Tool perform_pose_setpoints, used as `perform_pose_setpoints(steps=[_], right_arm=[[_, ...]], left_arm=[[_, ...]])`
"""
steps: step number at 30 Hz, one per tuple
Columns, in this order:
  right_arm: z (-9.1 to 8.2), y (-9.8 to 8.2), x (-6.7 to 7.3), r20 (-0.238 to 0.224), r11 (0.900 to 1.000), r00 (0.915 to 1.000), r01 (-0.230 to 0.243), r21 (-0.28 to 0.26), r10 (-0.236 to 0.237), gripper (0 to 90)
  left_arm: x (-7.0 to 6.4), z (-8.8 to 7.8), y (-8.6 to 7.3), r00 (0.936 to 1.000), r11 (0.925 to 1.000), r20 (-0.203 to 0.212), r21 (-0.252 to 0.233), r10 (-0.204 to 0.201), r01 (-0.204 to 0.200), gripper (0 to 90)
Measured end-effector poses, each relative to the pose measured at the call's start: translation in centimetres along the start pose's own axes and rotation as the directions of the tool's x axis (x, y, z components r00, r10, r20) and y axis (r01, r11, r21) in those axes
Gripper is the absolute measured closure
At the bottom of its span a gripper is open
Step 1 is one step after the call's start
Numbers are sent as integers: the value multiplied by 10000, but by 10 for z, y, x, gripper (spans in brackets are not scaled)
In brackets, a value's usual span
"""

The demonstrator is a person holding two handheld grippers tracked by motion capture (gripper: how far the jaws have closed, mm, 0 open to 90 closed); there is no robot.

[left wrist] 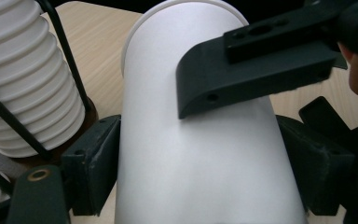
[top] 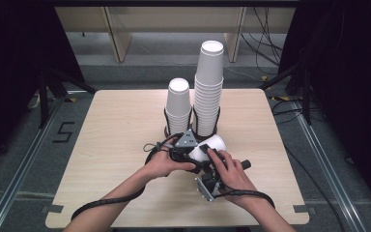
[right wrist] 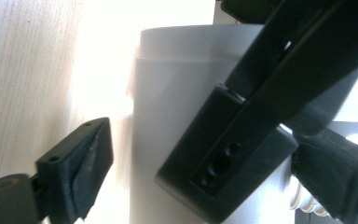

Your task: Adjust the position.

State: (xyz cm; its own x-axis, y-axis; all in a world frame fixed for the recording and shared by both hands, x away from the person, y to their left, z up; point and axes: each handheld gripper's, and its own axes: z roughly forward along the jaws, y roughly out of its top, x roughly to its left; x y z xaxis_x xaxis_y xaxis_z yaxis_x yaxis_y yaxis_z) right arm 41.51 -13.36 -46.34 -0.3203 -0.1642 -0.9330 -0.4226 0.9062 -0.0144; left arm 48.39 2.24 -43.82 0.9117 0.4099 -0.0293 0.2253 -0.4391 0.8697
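Near the front of the surface, the left gripper has its jaws clamped on a white paper cup lying sideways. Right gripper jaws stand apart beside that cup, one pad clear of it. Behind stand two cup stacks.

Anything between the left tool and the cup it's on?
Nothing visible. The left tool has both pads directly on the sides of the cup, clamped. The right tool has one finger lying across the cup's upper side; its other pad stands off the wall.
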Motion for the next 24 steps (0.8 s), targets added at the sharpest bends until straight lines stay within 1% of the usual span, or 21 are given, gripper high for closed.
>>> perform_pose_setpoints(steps=[1, 2, 3, 4, 5, 8, 9, 10, 11, 13, 14, 15, 16, 17, 18, 19, 20, 21, 22, 23, 24], right_arm=[[-1, 0, 2, -32, 9997, 9997, -222, 107, 222, 69], [-1, 0, 2, -47, 9996, 9997, -250, 106, 250, 66], [-1, 0, 3, -47, 9996, 9996, -276, 91, 277, 59], [1, 1, 2, 61, 9997, 9998, -177, -149, 178, 54], [1, 1, 1, 50, 9998, 9999, -147, -141, 147, 54], [1, 1, 1, 24, 9998, 9999, -136, -141, 136, 46], [1, 1, -2, 223, 9988, 9991, 365, -336, -358, 44], [0, 2, -3, 273, 9989, 9988, 415, -231, -409, 43], [-2, 1, -4, 344, 9989, 9985, 423, -177, -416, 43], [-2, 0, -4, 413, 9990, 9988, 284, -346, -270, 44], [-4, 0, -4, 453, 9994, 9987, 238, -267, -226, 44], [-6, -2, -5, 464, 9994, 9986, 274, -191, -265, 44], [-8, -3, -1, 370, 9991, 9985, -410, -93, 413, 45], [-6, -3, 1, 768, 9953, 9933, -826, -510, 864, 46], [-7, -4, 2, 724, 9940, 9921, -996, -443, 1026, 50], [-11, -4, 2, 739, 9906, 9879, -1360, -137, 1366, 52], [-11, -5, 2, 750, 9894, 9866, -1435, -226, 1448, 52], [-13, -6, 3, 817, 9849, 9816, -1718, -196, 1728, 53], [-14, -7, 2, 778, 9864, 9834, -1632, -167, 1640, 55], [-15, -9, 2, 722, 9873, 9847, -1589, -33, 1587, 56], [-16, -11, 3, 840, 9850, 9815, -1724, -12, 1718, 58]], left_arm=[[1, 0, 0, 10000, 10000, -4, -30, -2, 2, 198], [1, 0, -1, 10000, 10000, -31, -22, 28, -28, 198], [1, 1, -2, 10000, 9998, -63, -173, -25, 24, 198], [2, 1, -2, 10000, 9998, -66, -207, -40, 39, 198], [2, 0, -2, 10000, 9999, -61, -138, -30, 29, 198], [3, 0, -4, 9999, 9996, -137, -272, -105, 101, 198], [4, 0, -5, 9998, 9997, -187, -236, -74, 70, 199], [4, 0, -5, 9998, 9996, -187, -264, -84, 79, 198], [5, 0, -6, 9996, 9995, -267, -296, -83, 75, 198], [5, -1, -8, 9994, 9995, -320, -288, -165, 156, 198], [5, 0, -9, 9992, 9985, -329, -507, -240, 223, 198], [5, 0, -10, 9990, 9986, -361, -471, -263, 246, 198], [6, -1, -11, 9989, 9991, -432, -399, -177, 160, 197], [6, -1, -12, 9986, 9990, -507, -421, -167, 145, 197], [6, 0, -14, 9982, 9985, -553, -526, -211, 181, 196], [6, 0, -15, 9978, 9982, -630, -573, -216, 180, 196], [6, 0, -17, 9972, 9977, -702, -655, -240, 194, 196], [6, 0, -19, 9972, 9977, -720, -661, -220, 173, 196], [6, 1, -21, 9970, 9961, -720, -851, -280, 219, 196], [6, 1, -23, 9962, 9961, -838, -860, -249, 177, 196], [6, 1, -26, 9954, 9955, -929, -935, -243, 156, 195]])
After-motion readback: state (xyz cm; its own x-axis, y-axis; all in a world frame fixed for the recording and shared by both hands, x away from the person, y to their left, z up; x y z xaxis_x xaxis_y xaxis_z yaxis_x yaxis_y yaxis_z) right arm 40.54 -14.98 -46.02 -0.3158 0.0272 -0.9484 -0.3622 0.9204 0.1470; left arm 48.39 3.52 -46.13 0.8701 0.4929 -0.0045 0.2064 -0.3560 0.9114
